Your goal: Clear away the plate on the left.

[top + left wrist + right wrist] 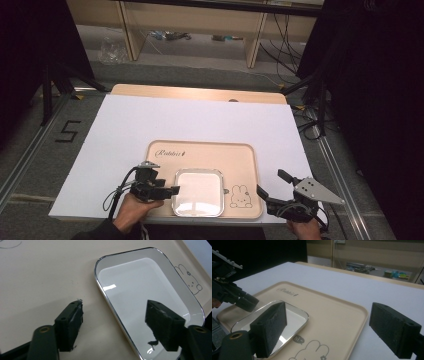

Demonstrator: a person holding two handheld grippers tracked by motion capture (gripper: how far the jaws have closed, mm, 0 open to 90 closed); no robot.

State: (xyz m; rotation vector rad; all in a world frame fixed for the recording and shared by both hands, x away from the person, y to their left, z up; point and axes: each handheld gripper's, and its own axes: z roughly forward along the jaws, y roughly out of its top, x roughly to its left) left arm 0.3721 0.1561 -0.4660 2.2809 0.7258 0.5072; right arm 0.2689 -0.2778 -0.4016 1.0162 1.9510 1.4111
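A white, shiny-rimmed square dish [198, 192] lies empty on a beige tray [200, 146] printed with a rabbit drawing [240, 196]. My left gripper [172, 189] is at the dish's left edge. In the left gripper view its jaws stand apart, one over the tray [45, 277] and one over the dish [145, 287], with the rim between them and neither pad pressing on it. My right gripper [270, 182] is off the tray's right edge, open wide with nothing between its fingers. The right gripper view shows the dish [292, 315] and the left gripper [247, 303] beyond it.
The tray sits near the front edge of a white sheet [190, 117] that covers a wooden table. Dark stands and cables line both sides. Shelving and a plastic bag are on the floor beyond the table.
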